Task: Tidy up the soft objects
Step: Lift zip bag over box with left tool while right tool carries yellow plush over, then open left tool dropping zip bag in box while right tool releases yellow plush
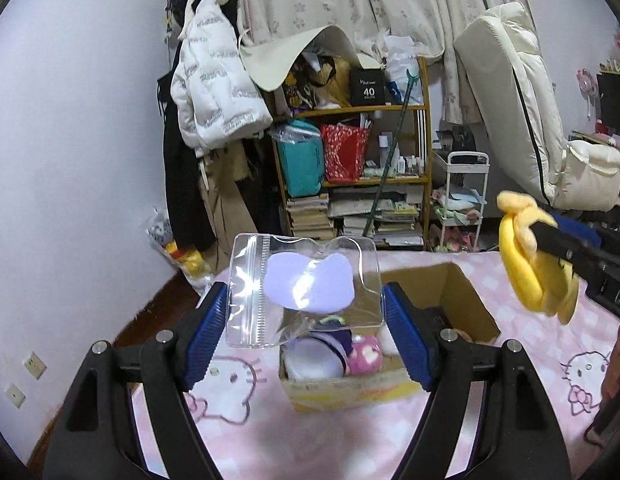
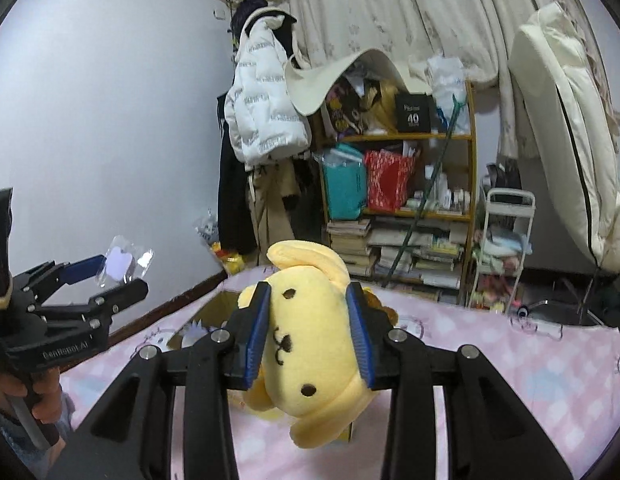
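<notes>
My left gripper (image 1: 305,312) is shut on a clear zip bag (image 1: 303,292) with a lilac soft piece inside, held above an open cardboard box (image 1: 466,300) on the bed. Plush toys in white, purple and pink (image 1: 338,354) lie in the box. My right gripper (image 2: 307,328) is shut on a yellow plush dog (image 2: 310,344), held above the bed with its face towards the camera. The plush also shows at the right of the left wrist view (image 1: 526,264). The left gripper with the bag shows in the right wrist view (image 2: 109,276).
The bed has a pink Hello Kitty sheet (image 1: 229,384). Behind it stand a cluttered wooden shelf (image 1: 350,168), hanging coats (image 1: 213,88), a small white cart (image 1: 462,200) and an upright mattress (image 1: 522,92). A purple wall is on the left.
</notes>
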`<state>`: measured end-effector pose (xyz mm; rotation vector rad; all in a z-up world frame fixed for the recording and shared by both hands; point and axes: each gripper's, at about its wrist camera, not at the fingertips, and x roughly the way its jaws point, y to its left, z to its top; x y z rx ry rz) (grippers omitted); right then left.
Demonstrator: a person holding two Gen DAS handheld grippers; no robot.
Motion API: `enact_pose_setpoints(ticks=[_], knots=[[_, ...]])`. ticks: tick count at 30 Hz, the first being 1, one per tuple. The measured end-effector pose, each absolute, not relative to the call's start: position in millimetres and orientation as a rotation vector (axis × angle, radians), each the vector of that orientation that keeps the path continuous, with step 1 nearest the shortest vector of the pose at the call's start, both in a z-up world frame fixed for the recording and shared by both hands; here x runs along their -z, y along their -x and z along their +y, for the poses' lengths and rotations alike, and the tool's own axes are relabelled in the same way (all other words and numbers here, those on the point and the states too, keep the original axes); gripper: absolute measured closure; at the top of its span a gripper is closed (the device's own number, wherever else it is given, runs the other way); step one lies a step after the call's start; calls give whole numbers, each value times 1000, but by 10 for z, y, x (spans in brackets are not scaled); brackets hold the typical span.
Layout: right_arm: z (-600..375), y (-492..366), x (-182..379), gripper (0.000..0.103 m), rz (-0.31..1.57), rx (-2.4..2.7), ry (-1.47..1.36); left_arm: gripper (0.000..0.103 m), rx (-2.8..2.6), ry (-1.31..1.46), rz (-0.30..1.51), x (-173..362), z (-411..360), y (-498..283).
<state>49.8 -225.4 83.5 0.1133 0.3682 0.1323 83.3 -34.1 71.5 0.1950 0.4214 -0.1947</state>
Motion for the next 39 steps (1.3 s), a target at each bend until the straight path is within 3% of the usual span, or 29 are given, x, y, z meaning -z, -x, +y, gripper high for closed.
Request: enact_pose_setpoints(ticks=[13, 39], knots=[[-2197, -742, -865, 62, 284, -111, -26, 27, 209, -215, 382, -646, -503, -1080], [-2168, -1133, -292, 59, 406, -149, -47, 26, 239, -204, 466, -52, -565, -1490]])
